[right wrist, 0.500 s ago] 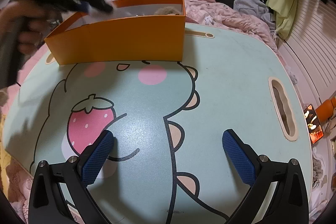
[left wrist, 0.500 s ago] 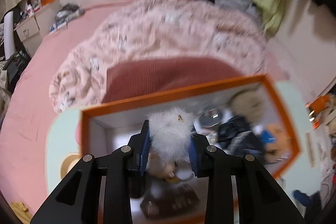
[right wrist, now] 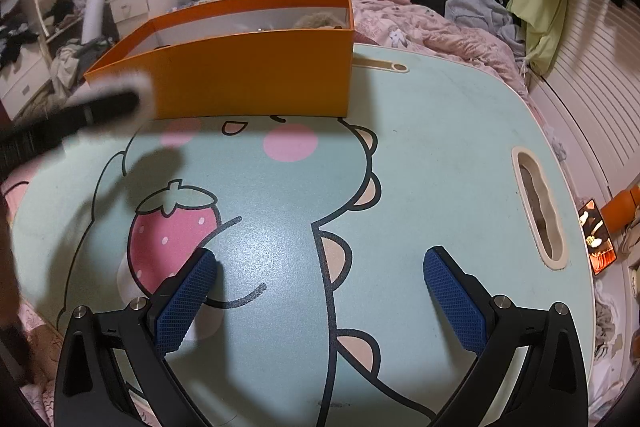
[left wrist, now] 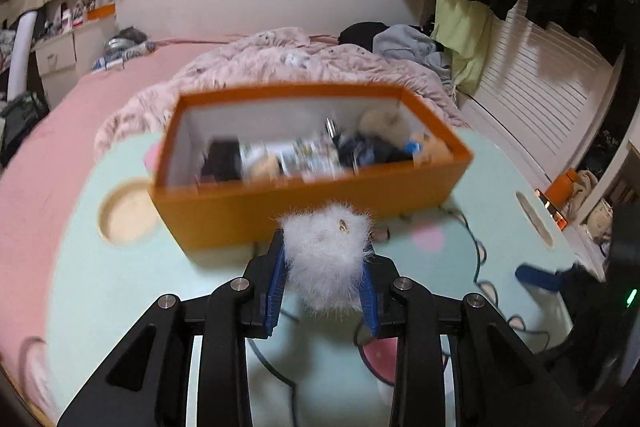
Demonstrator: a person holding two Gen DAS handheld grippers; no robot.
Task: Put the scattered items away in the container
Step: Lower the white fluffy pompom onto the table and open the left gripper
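My left gripper [left wrist: 326, 277] is shut on a white fluffy pompom [left wrist: 328, 255] and holds it in the air in front of the orange box [left wrist: 304, 211]. The box stands at the far side of the mint cartoon table [left wrist: 120, 279] and holds several small items, blurred by motion. In the right wrist view the box [right wrist: 248, 75] is at the table's far left, and the left gripper [right wrist: 136, 95] with the white fluff is a blur before its front left corner. My right gripper [right wrist: 320, 295] is open and empty, low over the table [right wrist: 440, 147].
A pink bed with a rumpled blanket [left wrist: 280, 63] and clothes lies behind the table. The table has a round cup recess [left wrist: 126, 215] and a slot handle [right wrist: 538, 211]. An orange bottle [right wrist: 622, 209] and a phone [right wrist: 596, 235] lie off the right edge.
My left gripper has pulled back from over the box to in front of it, pompom still held. The right gripper has stayed still and open.
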